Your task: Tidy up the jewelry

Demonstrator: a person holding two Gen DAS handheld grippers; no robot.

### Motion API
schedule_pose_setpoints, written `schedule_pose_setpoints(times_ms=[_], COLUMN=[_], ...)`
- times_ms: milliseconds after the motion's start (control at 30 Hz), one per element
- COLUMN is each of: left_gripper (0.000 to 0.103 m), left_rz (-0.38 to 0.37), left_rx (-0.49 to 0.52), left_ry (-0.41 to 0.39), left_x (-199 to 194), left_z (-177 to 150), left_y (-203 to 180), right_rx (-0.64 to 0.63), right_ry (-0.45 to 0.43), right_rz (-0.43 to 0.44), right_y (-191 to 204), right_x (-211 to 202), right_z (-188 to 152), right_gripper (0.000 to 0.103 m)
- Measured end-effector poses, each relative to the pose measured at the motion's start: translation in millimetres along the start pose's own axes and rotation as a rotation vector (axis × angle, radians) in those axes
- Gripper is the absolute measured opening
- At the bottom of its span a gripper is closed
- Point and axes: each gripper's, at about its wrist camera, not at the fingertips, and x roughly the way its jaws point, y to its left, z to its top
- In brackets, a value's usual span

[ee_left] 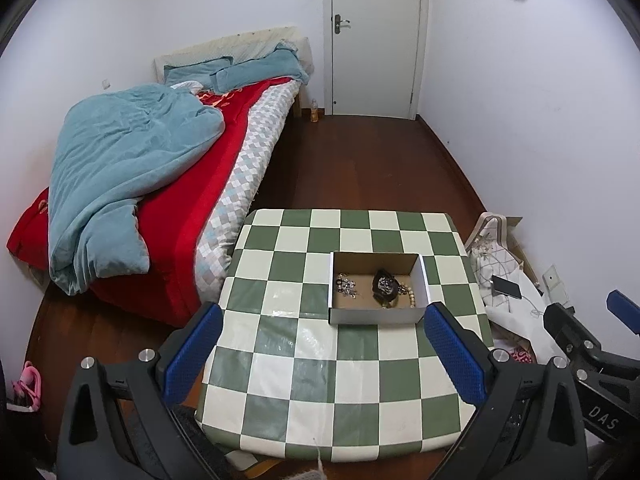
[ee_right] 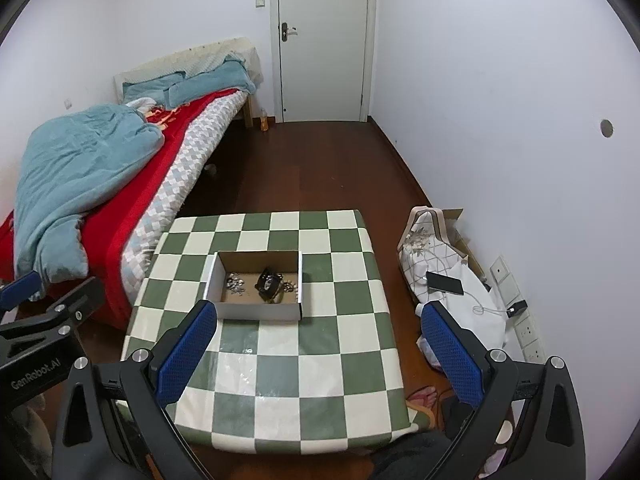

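Note:
An open cardboard box sits on the green-and-white checked table. Inside lie a silver chain pile, a dark watch and a pale bead bracelet. My left gripper is open and empty, held above the table's near half, short of the box. My right gripper is open and empty, above the table right of the box. Each gripper shows at the edge of the other's view.
A bed with a teal duvet and red blanket stands left of the table. A pile of cloth with a phone and a power strip lies on the floor to the right. A closed white door is at the far wall.

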Motion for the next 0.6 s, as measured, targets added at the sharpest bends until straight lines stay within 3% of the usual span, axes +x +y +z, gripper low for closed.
schedule_pose_setpoints(times_ms=[600], left_gripper=[0.103], left_rz=[0.025], left_rx=[0.006], left_ry=[0.033], left_x=[26.5], left_z=[5.2], left_y=[-3.7], right_rx=[-0.015], right_ry=[0.088], right_rz=[-0.024], right_y=[3.9], right_x=[65.0], right_z=[12.9], right_gripper=[0.103])
